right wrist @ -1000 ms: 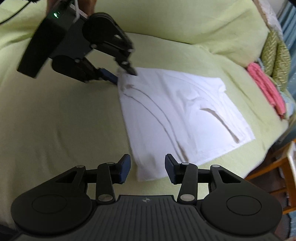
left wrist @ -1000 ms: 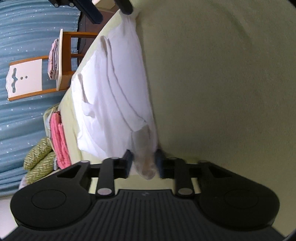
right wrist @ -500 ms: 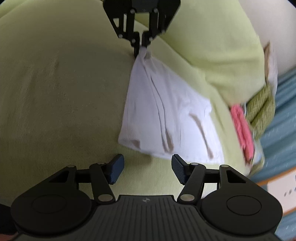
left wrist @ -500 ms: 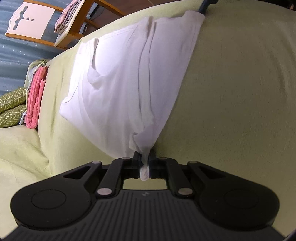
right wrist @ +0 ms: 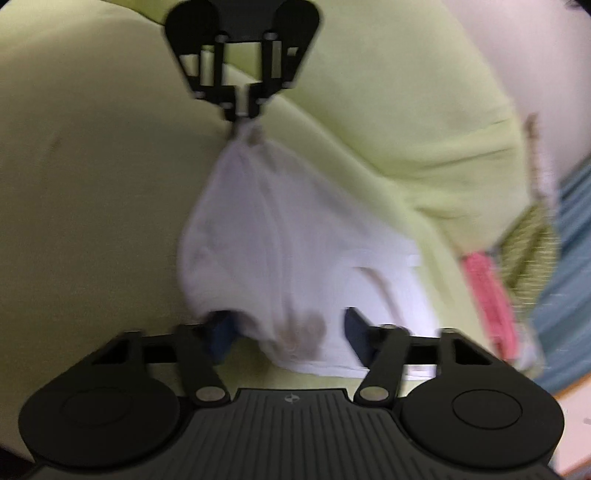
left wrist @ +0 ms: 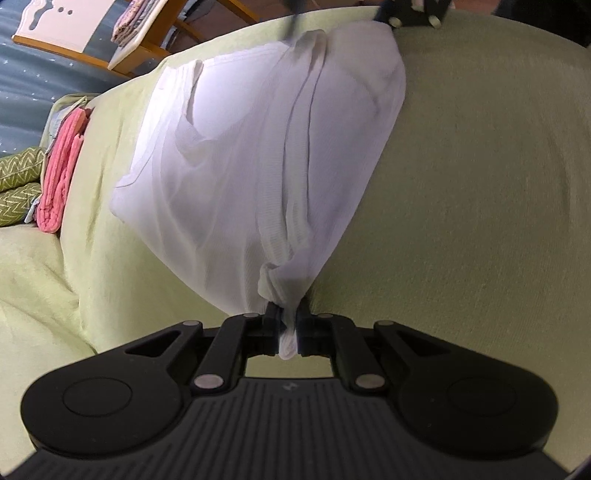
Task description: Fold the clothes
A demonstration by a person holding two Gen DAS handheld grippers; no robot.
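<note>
While the left gripper [left wrist: 287,325] pinches the white garment [left wrist: 258,155], the right gripper [right wrist: 284,334] closes around its far corner over the green-covered sofa [left wrist: 480,184]; a wooden chair [left wrist: 110,37] stands by blue curtains [left wrist: 22,88].

No words, numbers or brand names can be read anywhere here. The nearest thing to a sign is a small pale emblem moulded into the ribbed black housing of the left gripper [left wrist: 287,325], and the same small mark on the right gripper [right wrist: 290,334]; it is too small to make out as letters. The white chair back [left wrist: 55,18] bears only cut-out shapes and dots, no lettering.
</note>
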